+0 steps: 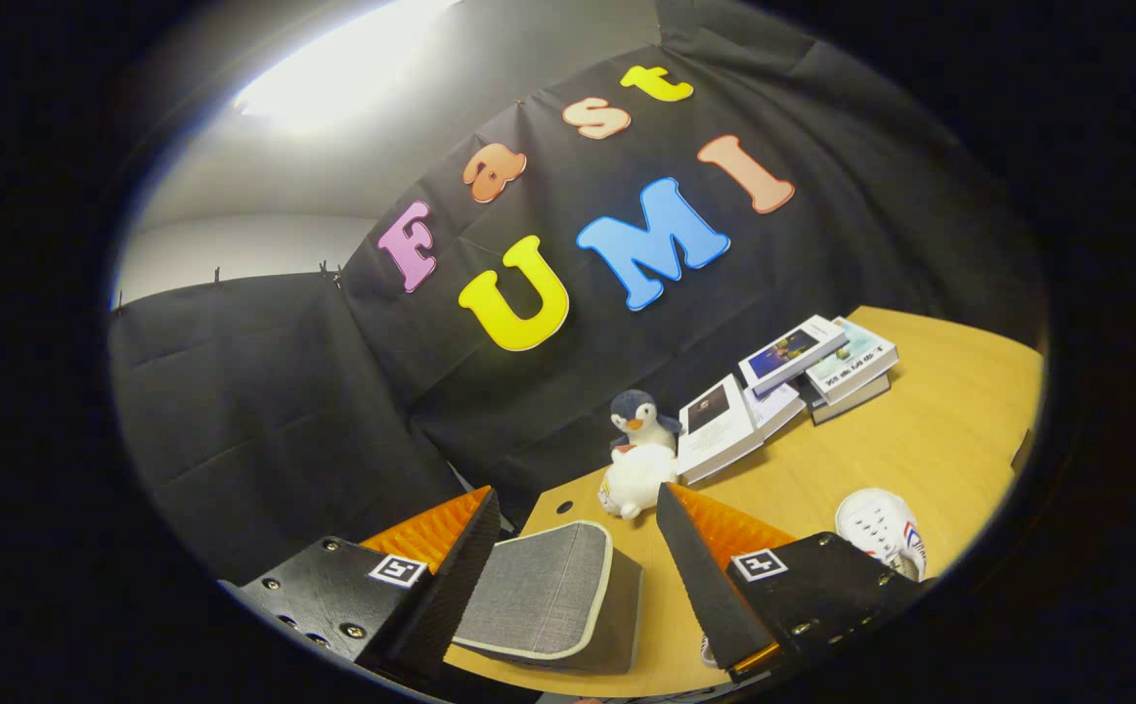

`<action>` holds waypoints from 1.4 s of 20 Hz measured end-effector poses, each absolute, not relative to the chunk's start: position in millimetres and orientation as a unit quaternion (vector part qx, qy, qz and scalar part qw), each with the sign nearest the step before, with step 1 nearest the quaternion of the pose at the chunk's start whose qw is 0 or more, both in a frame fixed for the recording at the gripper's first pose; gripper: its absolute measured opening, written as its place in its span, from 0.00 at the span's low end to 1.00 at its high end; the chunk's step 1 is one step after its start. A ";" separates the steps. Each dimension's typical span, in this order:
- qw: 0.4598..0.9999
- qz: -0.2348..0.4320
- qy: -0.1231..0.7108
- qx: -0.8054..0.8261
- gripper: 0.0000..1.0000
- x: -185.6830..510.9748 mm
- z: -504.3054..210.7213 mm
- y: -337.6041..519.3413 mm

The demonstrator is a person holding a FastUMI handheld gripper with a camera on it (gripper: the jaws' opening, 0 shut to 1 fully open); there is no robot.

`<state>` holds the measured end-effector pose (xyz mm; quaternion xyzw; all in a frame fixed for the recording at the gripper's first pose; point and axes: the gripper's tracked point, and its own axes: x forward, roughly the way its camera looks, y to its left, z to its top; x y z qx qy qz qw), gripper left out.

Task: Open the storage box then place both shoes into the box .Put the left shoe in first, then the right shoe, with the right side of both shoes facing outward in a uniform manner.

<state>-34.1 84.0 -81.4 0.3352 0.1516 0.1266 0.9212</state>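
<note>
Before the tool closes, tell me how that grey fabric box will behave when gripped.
The grey storage box looks fabric-covered, so its walls will probably flex rather than stay stiff. It seems light for its size and may slide on the smooth wooden table. The tool is open, fingers either side of it.

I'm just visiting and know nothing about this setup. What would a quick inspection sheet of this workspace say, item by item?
Surface: wooden table, tan top.
Job's things: grey fabric storage box between the fingers, lid looks closed; white shoe beyond the right finger.
Clutter: plush penguin above a white plush toy; stack of books farther back.
Tongs: tongs open, fingers either side of the box, not pressing it.
Cables: nothing seen.
Surroundings: black cloth wall; bright ceiling light.
</note>
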 end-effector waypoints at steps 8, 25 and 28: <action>0.834 0.155 0.234 0.475 0.98 -42.8 -132.0 124.5; 0.698 0.167 0.375 0.587 0.97 -54.7 -230.6 206.2; 0.685 0.176 0.396 0.586 0.94 -60.3 -237.6 218.6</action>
